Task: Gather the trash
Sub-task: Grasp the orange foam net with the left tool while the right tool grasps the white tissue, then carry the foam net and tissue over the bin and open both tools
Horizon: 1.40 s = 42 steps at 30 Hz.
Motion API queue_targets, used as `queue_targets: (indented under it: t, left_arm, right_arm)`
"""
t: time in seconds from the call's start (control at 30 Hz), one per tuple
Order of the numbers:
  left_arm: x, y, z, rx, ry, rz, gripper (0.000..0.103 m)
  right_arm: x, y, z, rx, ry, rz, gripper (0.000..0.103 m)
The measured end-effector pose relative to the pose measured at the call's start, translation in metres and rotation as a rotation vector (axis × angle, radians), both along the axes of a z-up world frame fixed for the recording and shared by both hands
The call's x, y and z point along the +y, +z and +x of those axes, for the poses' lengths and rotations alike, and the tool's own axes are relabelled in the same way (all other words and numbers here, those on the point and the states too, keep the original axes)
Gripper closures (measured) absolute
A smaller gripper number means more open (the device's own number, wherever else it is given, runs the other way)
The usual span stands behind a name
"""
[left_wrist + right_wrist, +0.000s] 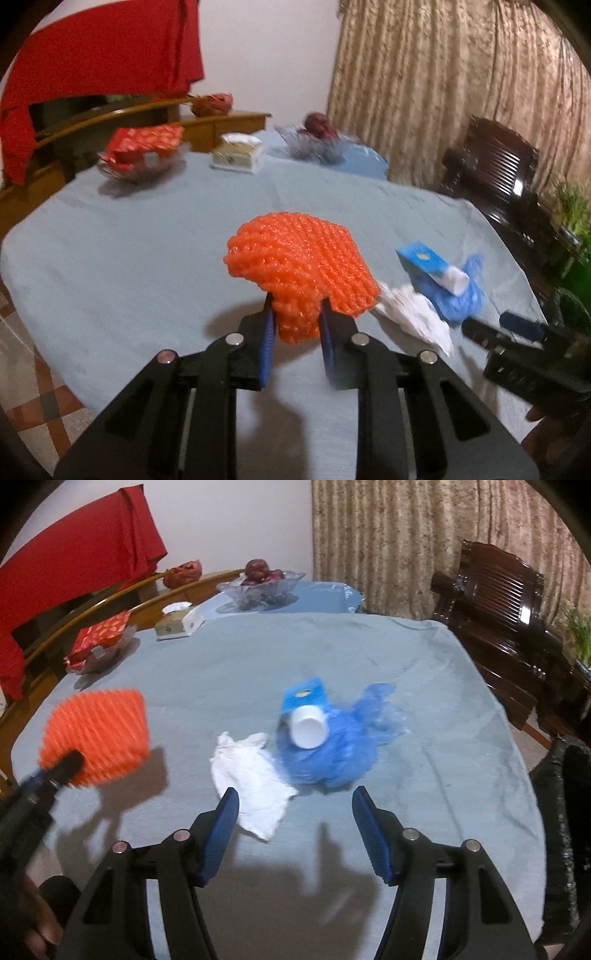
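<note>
My left gripper (296,314) is shut on an orange foam fruit net (299,266) and holds it above the blue tablecloth (129,240). The net also shows at the left of the right wrist view (96,734). My right gripper (295,801) is open and empty, just short of a crumpled white tissue (255,779). Behind the tissue lie a crumpled blue plastic bag (343,746), a blue carton (304,698) and a white cup (308,725) on its side. In the left wrist view the tissue (413,314), bag (458,299) and carton (421,258) lie to the right.
At the table's far side stand a glass dish with a red packet (99,642), a tissue box (177,622) and a glass bowl of red fruit (262,583). A dark wooden chair (495,602) stands at the right. A black bag (565,812) hangs at the right edge.
</note>
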<state>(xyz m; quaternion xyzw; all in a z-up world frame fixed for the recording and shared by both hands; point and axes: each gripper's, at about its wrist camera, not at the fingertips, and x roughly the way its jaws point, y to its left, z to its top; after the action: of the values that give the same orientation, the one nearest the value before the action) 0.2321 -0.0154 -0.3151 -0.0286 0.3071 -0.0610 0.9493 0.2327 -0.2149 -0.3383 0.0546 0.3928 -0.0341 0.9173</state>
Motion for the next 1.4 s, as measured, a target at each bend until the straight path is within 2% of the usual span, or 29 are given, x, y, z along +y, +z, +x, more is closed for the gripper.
queue_targets:
  t: [0.17, 0.27, 0.3, 0.37, 0.43, 0.47, 0.53, 0.77, 0.87, 1.07, 1.4]
  left_arm:
    - [0.015, -0.006, 0.001, 0.013, 0.041, 0.013, 0.082]
    - [0.017, -0.009, 0.002, 0.021, 0.046, 0.012, 0.082]
    - [0.017, -0.009, 0.002, 0.021, 0.046, 0.014, 0.082]
    - [0.016, -0.009, 0.001, 0.022, 0.045, 0.014, 0.082]
    - [0.015, -0.011, 0.002, 0.028, 0.046, 0.014, 0.082]
    - [0.015, -0.012, 0.002, 0.031, 0.044, 0.014, 0.082]
    - [0.014, -0.013, 0.002, 0.032, 0.041, 0.018, 0.082]
    - [0.010, -0.001, -0.004, 0.022, 0.062, 0.021, 0.082]
    - [-0.003, 0.008, -0.012, 0.009, 0.034, 0.024, 0.082]
    - [-0.043, 0.029, -0.029, -0.022, -0.037, 0.018, 0.082]
    - [-0.112, 0.055, -0.052, -0.059, -0.142, 0.009, 0.082]
  right_arm:
    - [0.015, -0.016, 0.014, 0.024, 0.019, -0.009, 0.041]
    - [0.018, -0.026, 0.021, 0.044, 0.022, -0.006, 0.045]
    - [0.019, -0.029, 0.022, 0.052, 0.025, -0.007, 0.048]
    - [0.021, -0.035, 0.025, 0.073, 0.037, -0.001, 0.062]
    - [0.021, -0.042, 0.027, 0.102, 0.053, 0.007, 0.084]
    - [0.020, -0.043, 0.028, 0.108, 0.056, 0.007, 0.085]
    - [0.020, -0.041, 0.025, 0.101, 0.065, 0.007, 0.094]
    - [0.003, -0.003, 0.001, 0.010, 0.008, 0.047, 0.095]
    - [-0.008, 0.014, -0.009, -0.028, -0.019, 0.057, 0.095]
    - [-0.038, 0.045, -0.033, -0.084, -0.081, 0.042, 0.095]
    - [-0.113, 0.072, -0.081, -0.139, -0.232, 0.004, 0.095]
